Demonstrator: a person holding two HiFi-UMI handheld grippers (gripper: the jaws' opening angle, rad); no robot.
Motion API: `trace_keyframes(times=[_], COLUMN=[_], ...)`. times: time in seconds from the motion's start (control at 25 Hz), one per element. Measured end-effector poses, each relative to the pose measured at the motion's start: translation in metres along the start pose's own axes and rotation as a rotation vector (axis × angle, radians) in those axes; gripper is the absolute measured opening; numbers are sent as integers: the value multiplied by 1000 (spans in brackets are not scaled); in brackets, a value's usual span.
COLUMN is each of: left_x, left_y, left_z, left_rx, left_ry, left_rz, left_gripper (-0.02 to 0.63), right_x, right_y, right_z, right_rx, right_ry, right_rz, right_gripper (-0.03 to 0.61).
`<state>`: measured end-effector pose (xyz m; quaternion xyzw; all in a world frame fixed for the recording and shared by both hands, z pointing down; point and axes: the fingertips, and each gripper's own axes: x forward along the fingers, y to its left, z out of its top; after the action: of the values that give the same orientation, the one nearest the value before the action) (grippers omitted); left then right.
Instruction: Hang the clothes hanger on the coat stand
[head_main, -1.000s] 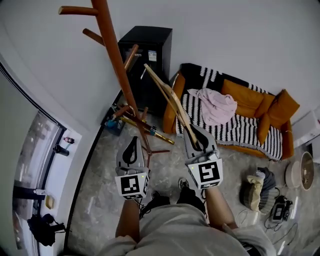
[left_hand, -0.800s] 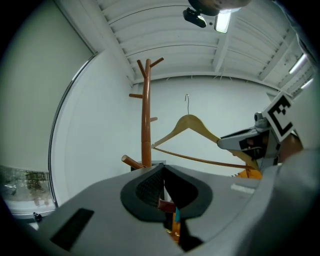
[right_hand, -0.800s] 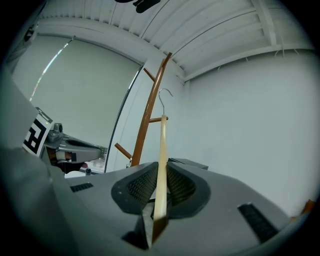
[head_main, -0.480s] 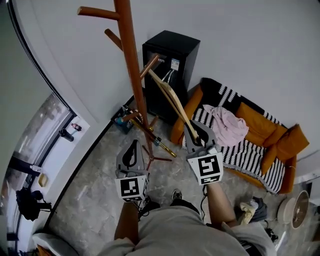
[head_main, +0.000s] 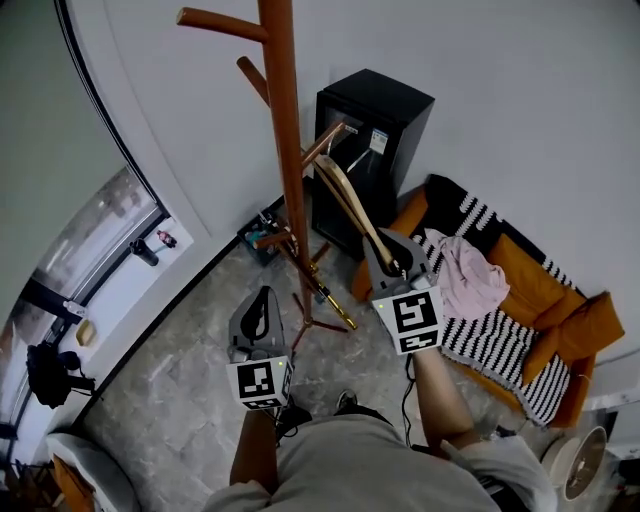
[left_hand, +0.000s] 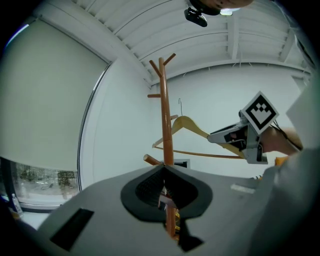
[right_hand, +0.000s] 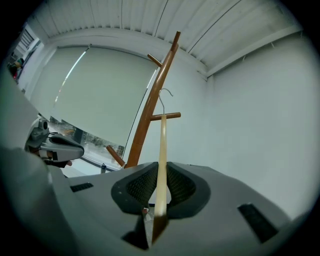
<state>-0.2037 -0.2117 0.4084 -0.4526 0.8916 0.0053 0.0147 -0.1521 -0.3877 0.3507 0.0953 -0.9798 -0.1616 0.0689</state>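
Closing in on the coat stand (head_main: 285, 150) compared with a second ago, its pole and the black cabinet (head_main: 385, 130) now sitting nearer the middle of the head view and the hanger's top end reaching up close by the pole. Gripping the hanger (head_main: 347, 198) in the right gripper (head_main: 384, 248), pads pinching one wooden arm near its lower end. Pointing the hanger's long axis up and away from that gripper, toward the pole, with the wire hook (right_hand: 165, 93) leading at the far tip. Lining that hook up just above a short peg (right_hand: 165, 116) in the right gripper view, without showing clearly whether touching or apart. Holding the left gripper (head_main: 262, 298) lower and to the left, jaws pressed together on nothing, well short of the pegs. Judging the right side as much the nearer one to the peg: probably needing to carry the hook over the peg's tip and then lower it on.
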Motion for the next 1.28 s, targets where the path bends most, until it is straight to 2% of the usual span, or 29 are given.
trace_keyframes(times=[0.28, 0.56, 0.88, 1.28], left_x=[-2, -7, -15, -18], left_y=[8, 9, 15, 13], left_z=[-5, -12, -15, -19], left_rx=[12, 26, 38, 41], left_ry=[20, 39, 54, 62], left_rz=[80, 134, 164, 173], left_gripper=[9, 9, 9, 9], right_x=[32, 44, 50, 57], right_y=[0, 9, 26, 26], right_z=[-7, -18, -29, -41], right_rx=[29, 62, 85, 147], right_ry=[-6, -15, -16, -3], right_rz=[99, 158, 215, 293], right_gripper=[48, 48, 48, 48])
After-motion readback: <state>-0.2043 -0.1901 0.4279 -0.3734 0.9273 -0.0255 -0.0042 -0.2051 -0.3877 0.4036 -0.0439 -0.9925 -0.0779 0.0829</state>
